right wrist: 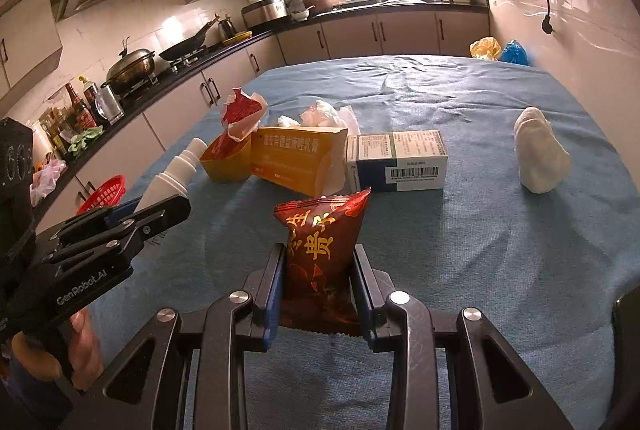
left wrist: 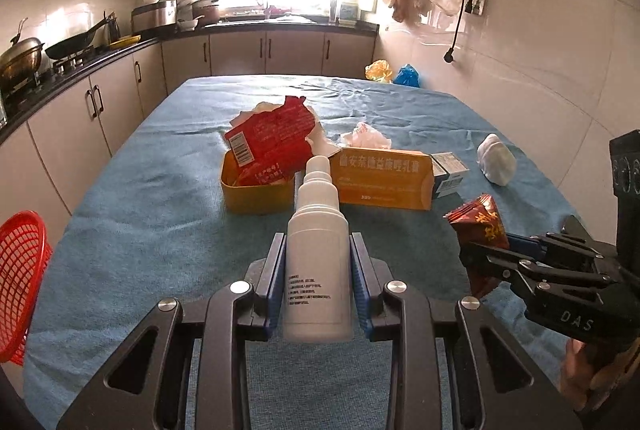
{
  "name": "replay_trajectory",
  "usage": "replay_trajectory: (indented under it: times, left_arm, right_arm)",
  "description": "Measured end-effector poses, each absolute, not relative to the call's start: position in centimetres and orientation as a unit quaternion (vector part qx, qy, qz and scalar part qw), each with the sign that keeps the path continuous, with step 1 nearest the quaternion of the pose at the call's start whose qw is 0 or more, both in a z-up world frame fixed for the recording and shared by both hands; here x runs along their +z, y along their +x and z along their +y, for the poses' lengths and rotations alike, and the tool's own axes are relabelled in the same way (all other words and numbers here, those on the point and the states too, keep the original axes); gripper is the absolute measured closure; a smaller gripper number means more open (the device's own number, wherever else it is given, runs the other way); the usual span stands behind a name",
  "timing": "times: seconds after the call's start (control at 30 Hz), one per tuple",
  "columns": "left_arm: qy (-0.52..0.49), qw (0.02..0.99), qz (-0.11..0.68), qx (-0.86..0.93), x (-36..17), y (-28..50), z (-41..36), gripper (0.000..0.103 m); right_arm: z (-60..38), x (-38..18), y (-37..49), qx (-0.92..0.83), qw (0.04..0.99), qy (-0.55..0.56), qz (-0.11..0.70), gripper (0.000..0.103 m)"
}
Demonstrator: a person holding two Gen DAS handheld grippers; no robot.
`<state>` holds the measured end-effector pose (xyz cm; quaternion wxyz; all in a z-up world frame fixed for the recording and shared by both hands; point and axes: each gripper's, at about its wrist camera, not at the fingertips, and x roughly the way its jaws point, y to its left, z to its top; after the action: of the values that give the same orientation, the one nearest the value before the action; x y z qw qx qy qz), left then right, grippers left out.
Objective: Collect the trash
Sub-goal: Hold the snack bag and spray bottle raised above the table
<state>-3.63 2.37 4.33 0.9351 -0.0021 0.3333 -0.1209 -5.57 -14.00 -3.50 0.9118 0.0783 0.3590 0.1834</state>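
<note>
My left gripper (left wrist: 318,250) is shut on a white spray bottle (left wrist: 318,242), held above the blue-clothed table (left wrist: 160,230) with its nozzle pointing away. My right gripper (right wrist: 320,258) is shut on a dark red snack packet (right wrist: 324,242) with gold characters. The same packet (left wrist: 480,226) shows at the right of the left wrist view, and the bottle (right wrist: 172,174) at the left of the right wrist view. On the table lie a yellow tub (left wrist: 256,190) stuffed with a red wrapper (left wrist: 272,134), an orange carton (left wrist: 386,182), a white and blue box (right wrist: 400,160), crumpled tissue (left wrist: 366,136) and a white wad (right wrist: 538,154).
A red mesh basket (left wrist: 22,282) sits off the table's left edge. Kitchen counters with pans run along the left and back. Yellow and blue bags (left wrist: 392,72) lie beyond the far right corner. Plastic bags and a hanging plug are on the right wall.
</note>
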Motion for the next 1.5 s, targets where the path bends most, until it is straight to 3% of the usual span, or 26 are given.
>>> replay_trajectory:
  times: [1.5]
  left_arm:
    - [0.018,0.944,0.319,-0.08,4.62,-4.14,2.24,0.074]
  right_arm:
    - [-14.33,-2.93,-5.82,0.179,0.916,0.079,0.349,0.069]
